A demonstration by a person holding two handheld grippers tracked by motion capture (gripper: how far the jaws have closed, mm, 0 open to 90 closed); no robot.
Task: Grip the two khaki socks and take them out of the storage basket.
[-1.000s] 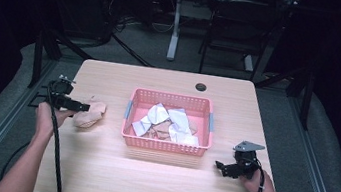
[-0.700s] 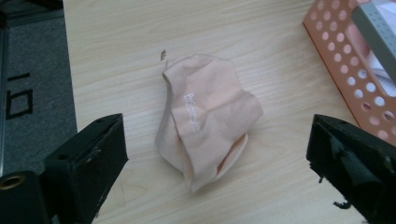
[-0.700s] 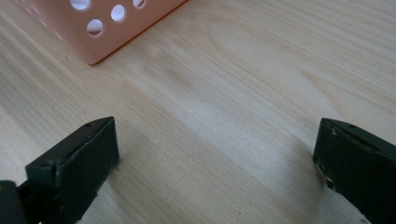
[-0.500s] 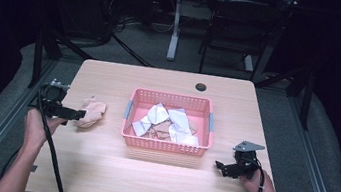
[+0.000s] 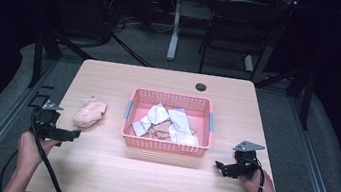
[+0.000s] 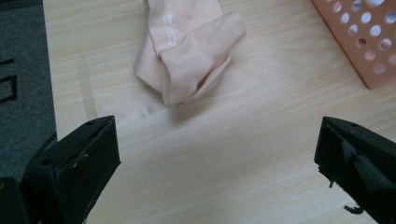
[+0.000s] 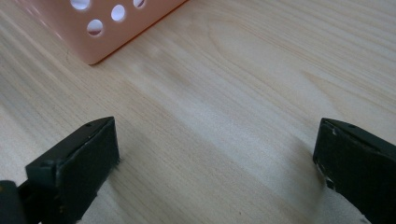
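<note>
Low in the frame, your left claw (image 5: pixel 71 135) has just been opening and now stands spread wide with nothing between its jaws, hovering over bare desk (image 5: pixel 96 176) at the lower left. Your right claw (image 5: pixel 219 166), at the lower right, is spread and empty too, just short of the basket's near corner. Just beyond the left claw, left of centre, the peach cloth (image 5: pixel 89 113) lies crumpled on the wood, apart from the pink basket (image 5: pixel 164 143). It looks set down, so this release seems finished. Farther in, mid-frame, the basket holds white and peach cloths (image 5: pixel 164 123); next you'd likely reach in and pinch one.
</note>
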